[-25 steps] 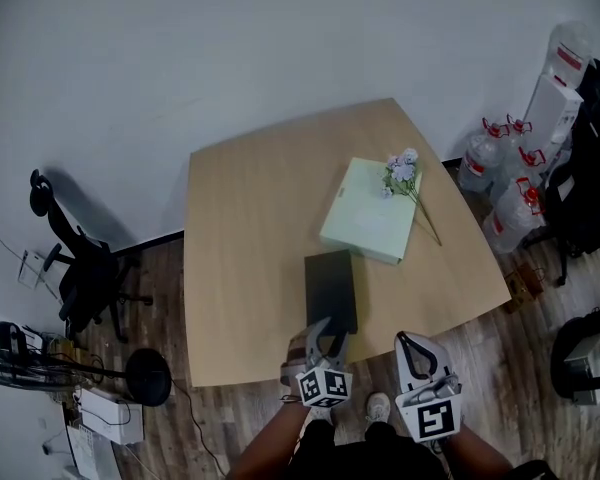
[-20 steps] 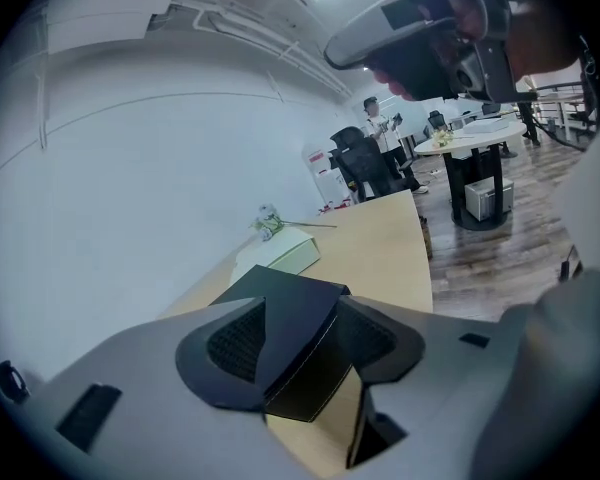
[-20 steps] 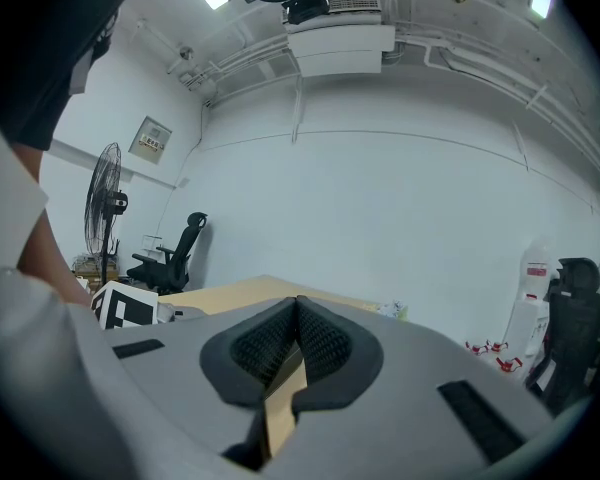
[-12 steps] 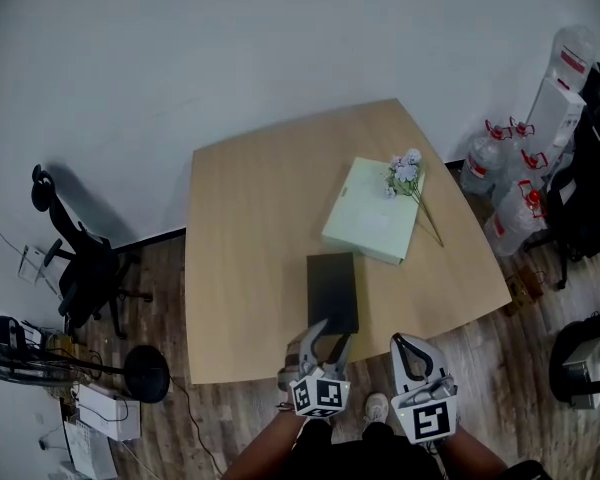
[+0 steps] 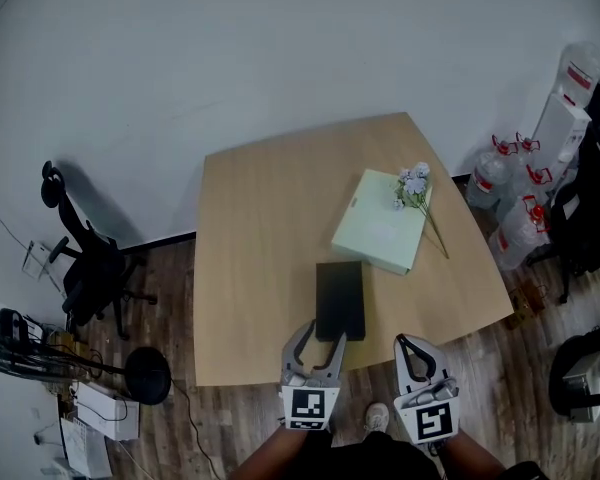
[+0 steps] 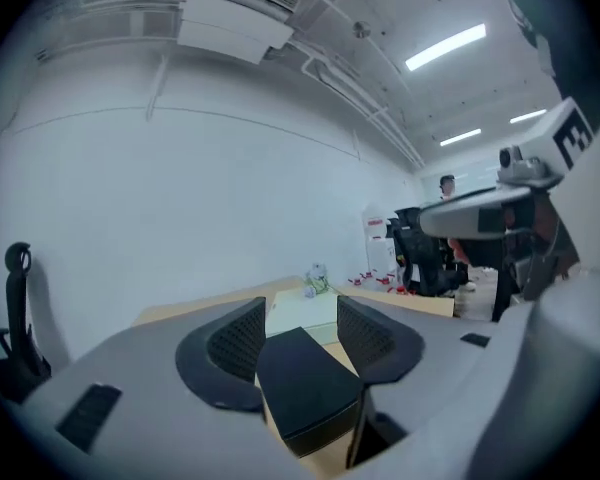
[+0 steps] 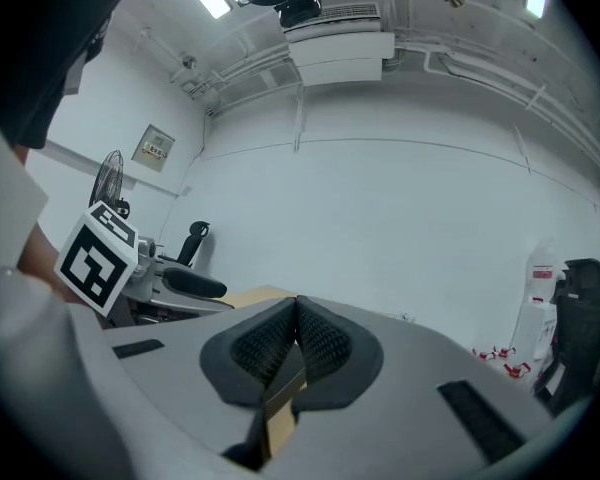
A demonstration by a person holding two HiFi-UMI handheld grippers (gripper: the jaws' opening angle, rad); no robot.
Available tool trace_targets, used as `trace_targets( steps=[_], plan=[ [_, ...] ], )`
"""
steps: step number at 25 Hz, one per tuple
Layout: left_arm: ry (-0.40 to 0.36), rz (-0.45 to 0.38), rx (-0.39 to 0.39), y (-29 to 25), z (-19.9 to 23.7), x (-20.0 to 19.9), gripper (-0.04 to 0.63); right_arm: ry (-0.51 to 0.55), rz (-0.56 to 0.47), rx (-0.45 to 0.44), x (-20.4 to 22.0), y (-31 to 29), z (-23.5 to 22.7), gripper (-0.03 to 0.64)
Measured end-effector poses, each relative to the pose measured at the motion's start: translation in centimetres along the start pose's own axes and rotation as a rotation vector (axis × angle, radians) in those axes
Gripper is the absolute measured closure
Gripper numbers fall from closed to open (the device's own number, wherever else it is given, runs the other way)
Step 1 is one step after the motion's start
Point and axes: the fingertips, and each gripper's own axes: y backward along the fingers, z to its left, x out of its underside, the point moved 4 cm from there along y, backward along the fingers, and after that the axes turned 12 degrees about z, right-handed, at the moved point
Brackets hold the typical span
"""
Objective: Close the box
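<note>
A flat black box (image 5: 340, 301) lies lid-down-flat near the table's front edge, and it also fills the lower middle of the left gripper view (image 6: 305, 393). My left gripper (image 5: 320, 339) hovers at the box's near end; its jaws have just been opening and now stand apart. The box's end shows between them (image 6: 300, 308), but the pads do not press on it. My right gripper (image 5: 412, 348) hangs off the table's front edge, to the right of the box. Its jaws (image 7: 297, 308) are shut with nothing between them.
A pale green box (image 5: 380, 234) lies beyond the black one, with a sprig of artificial flowers (image 5: 412, 182) on its far corner. The wooden table (image 5: 250, 248) stands against a white wall. An office chair (image 5: 85, 268) is at left, water bottles (image 5: 505, 193) at right.
My left gripper has risen and rolled level, so its two jaws now sit side by side, slightly wider apart. The right gripper has stayed put.
</note>
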Motion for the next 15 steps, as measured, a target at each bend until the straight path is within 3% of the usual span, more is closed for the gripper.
trace_targets(
  steps=[5,10,15],
  plan=[
    [0.143,-0.055,0.010,1.7,1.0,-1.3,0.360,-0.019,-0.008,0.007,-0.4,0.0,-0.3,0.604],
    [0.198,-0.079,0.002,3.1,1.6,-1.6,0.399,-0.021,-0.024,-0.003,-1.1,-0.4,0.2,0.604],
    [0.208,-0.096,-0.063,4.2,2.7,-1.6,0.545,-0.031,-0.033,-0.013,-1.9,-0.6,0.4,0.604]
  ],
)
